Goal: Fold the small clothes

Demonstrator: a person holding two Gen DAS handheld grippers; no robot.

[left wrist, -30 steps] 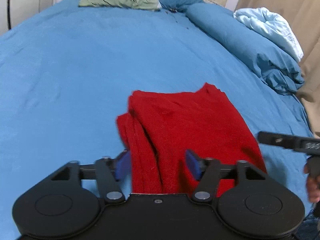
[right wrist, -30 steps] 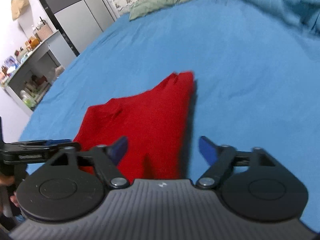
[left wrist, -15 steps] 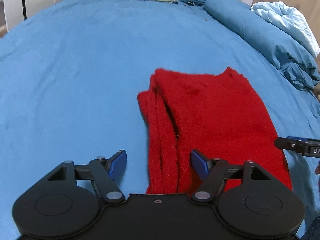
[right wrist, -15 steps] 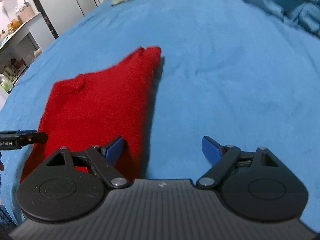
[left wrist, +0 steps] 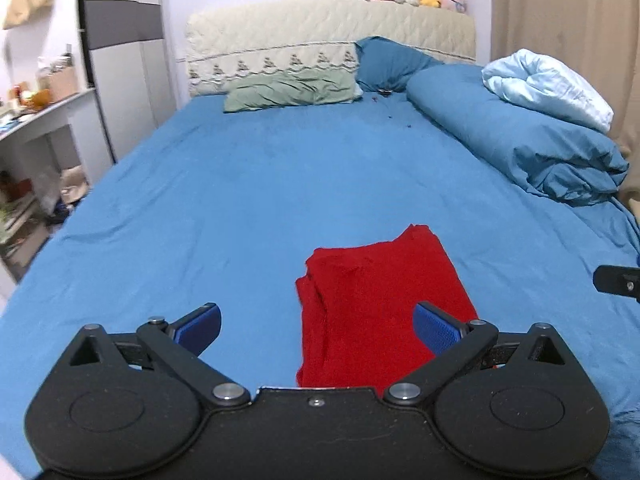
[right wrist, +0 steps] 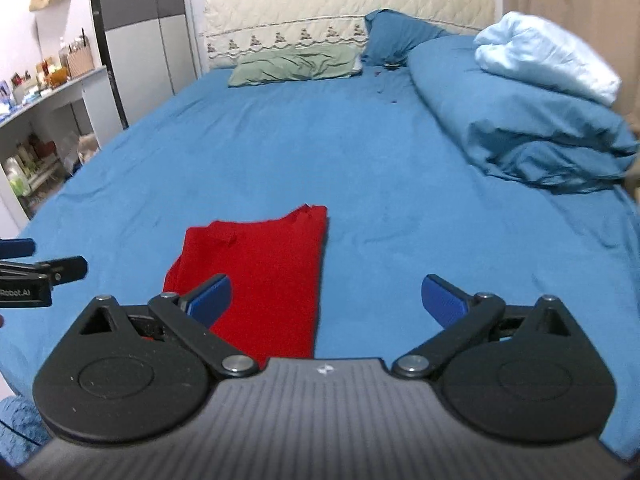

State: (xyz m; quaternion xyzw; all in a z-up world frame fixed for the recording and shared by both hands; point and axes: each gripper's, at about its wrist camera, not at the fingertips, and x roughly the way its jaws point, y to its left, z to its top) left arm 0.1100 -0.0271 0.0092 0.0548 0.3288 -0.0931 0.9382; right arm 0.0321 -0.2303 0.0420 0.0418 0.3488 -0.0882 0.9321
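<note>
A red garment (left wrist: 376,304) lies folded into a narrow rectangle on the blue bed sheet (left wrist: 248,208), with stacked layers along its left edge. It also shows in the right wrist view (right wrist: 260,276). My left gripper (left wrist: 318,330) is open and empty, raised above the near end of the garment. My right gripper (right wrist: 326,300) is open and empty, raised over the garment's right edge and the bare sheet. The left gripper shows at the left edge of the right wrist view (right wrist: 36,276).
A rolled blue duvet (left wrist: 516,148) with a pale blue blanket (left wrist: 548,88) lies along the bed's right side. A green pillow (left wrist: 292,90) and blue pillow (left wrist: 388,62) sit at the headboard (left wrist: 328,32). Shelves and a desk (left wrist: 36,136) stand left of the bed.
Both grippers have pulled back and tilted up from the garment, so the whole bed and headboard now show. The jaws of both have opened wider. The garment lies still.
</note>
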